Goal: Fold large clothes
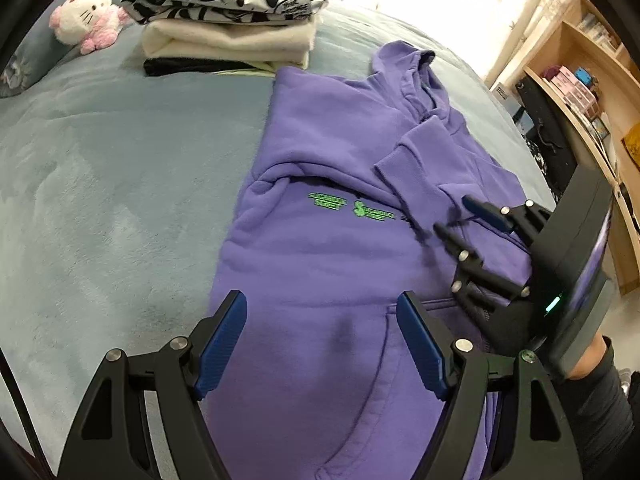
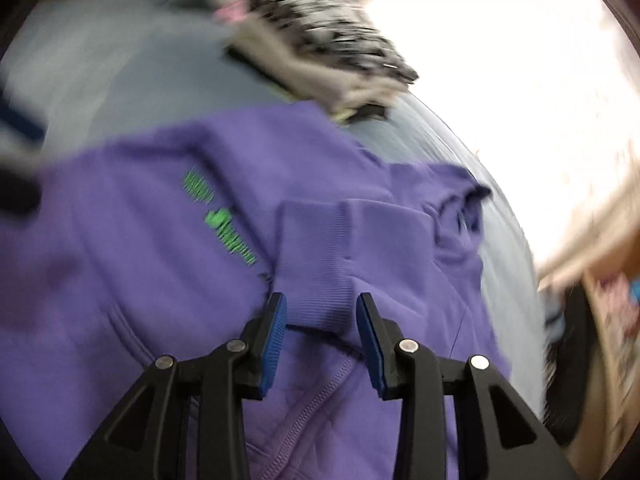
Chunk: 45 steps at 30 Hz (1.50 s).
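A purple hoodie [image 1: 320, 248] with green chest lettering lies flat on the blue-grey bed cover [image 1: 100, 180], one sleeve folded across its chest. My left gripper [image 1: 322, 300] hovers open over the hoodie's lower front near the pocket, with nothing between its blue pads. At the hoodie's right side my right gripper [image 1: 454, 216] points at the folded sleeve. In the blurred right wrist view the hoodie [image 2: 140, 260] fills the frame, and the right gripper [image 2: 322, 300] stands open. The ribbed cuff [image 2: 316, 248] lies just ahead between its fingertips, and the pads are clear of the cloth.
A stack of folded clothes [image 1: 228, 20] sits at the far end of the bed, with a pink and white plush toy [image 1: 86, 16] to its left. Wooden shelves [image 1: 580, 80] stand past the bed's right edge. A person's dark sleeve [image 1: 600, 392] holds the right gripper.
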Available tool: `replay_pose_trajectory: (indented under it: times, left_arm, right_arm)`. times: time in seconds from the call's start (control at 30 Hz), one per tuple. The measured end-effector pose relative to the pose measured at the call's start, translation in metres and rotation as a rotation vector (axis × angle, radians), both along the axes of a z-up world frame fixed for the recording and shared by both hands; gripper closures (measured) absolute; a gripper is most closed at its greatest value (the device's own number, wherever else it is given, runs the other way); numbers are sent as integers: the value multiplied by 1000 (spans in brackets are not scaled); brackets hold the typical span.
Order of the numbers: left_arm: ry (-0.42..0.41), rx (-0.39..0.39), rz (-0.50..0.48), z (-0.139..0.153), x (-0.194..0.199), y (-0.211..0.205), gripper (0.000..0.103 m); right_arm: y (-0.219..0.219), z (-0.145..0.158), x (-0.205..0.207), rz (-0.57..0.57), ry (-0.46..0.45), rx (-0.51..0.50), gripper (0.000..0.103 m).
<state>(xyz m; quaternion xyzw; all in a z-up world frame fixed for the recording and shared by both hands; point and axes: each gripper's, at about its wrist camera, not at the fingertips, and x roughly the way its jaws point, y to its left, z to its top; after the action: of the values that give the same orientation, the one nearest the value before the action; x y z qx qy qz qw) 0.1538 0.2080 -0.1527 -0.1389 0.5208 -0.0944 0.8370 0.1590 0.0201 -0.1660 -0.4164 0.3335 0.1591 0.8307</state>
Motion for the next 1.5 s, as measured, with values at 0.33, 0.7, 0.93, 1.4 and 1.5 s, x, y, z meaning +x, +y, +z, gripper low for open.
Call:
replay_pose_trajectory:
  times: [0.33, 0.7, 0.93, 1.4, 1.5]
  left_arm:
    - [6, -10, 65, -10, 23, 18, 27]
    - [16, -28, 67, -18, 42, 8, 27]
    - [18, -33, 52, -22, 46, -4, 27]
    - [62, -55, 96, -40, 47, 18, 27]
    - [58, -50, 99, -40, 46, 19, 27]
  right_arm:
    - [20, -32, 10, 144, -159, -280, 78]
    - [-56, 67, 70, -243, -132, 283, 103]
    - [-50, 44, 94, -272, 227, 509, 75]
    - [21, -14, 103, -339, 239, 345, 26]
    - [14, -10, 104, -364, 249, 380, 41]
